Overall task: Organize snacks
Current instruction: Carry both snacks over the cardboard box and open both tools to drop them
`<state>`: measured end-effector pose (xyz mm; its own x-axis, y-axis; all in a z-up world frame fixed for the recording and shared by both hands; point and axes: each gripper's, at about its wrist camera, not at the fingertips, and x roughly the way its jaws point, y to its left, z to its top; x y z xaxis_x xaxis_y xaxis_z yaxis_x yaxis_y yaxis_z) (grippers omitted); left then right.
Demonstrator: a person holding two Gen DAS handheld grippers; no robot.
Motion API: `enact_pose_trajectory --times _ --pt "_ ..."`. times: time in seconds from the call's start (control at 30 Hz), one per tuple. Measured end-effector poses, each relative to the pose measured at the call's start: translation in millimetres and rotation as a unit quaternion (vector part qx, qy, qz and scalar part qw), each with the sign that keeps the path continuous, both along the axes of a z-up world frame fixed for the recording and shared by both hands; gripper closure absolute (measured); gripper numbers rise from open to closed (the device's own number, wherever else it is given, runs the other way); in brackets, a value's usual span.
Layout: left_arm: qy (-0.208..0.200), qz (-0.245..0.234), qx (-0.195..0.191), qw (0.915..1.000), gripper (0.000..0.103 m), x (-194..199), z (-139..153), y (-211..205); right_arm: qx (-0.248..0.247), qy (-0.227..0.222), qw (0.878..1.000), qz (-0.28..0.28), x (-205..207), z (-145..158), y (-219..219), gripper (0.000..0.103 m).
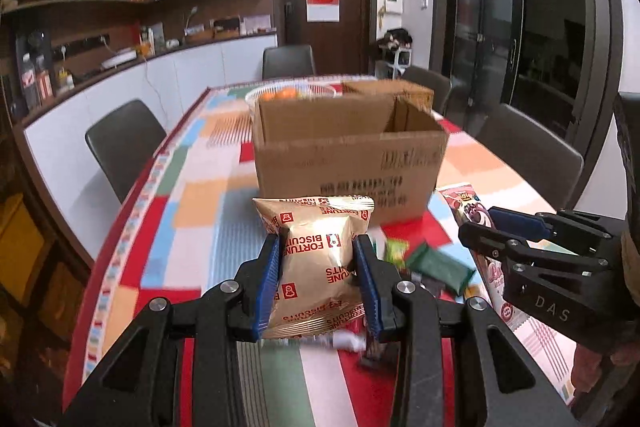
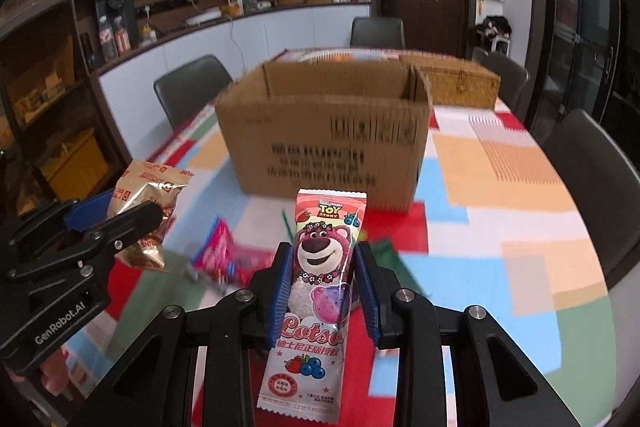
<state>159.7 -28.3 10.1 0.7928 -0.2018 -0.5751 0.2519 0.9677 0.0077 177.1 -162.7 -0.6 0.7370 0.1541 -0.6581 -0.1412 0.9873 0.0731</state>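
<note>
Both grippers hold snacks. The left gripper (image 1: 316, 279) pinches a gold Fortune Biscuits bag (image 1: 316, 255); the right gripper (image 2: 322, 291) clamps a Lotso packet (image 2: 320, 287) lengthwise. The open cardboard box (image 2: 328, 131) sits at twelve o'clock, beyond both.

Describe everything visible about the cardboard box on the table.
The cardboard box is plain brown corrugated card with dark, blurred print on its near side. It stands upright on the patchwork tablecloth, top open, flaps raised; its contents are hidden. A woven basket sits behind its right corner, a white bowl of oranges behind it. Neither tongs touch it.
</note>
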Motion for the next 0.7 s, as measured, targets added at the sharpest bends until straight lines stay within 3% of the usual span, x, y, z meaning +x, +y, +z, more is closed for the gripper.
enact_pose_trajectory --times 0.43,0.7 --pt "-0.058 -0.015 0.003 0.9982 0.066 58 50 -13 0.019 -0.066 0.998 -0.008 58 53 -14 0.070" --pt "-0.042 -0.020 0.004 0.9989 0.066 111 71 -20 0.007 -0.080 0.997 -0.016 106 73 -18 0.070"
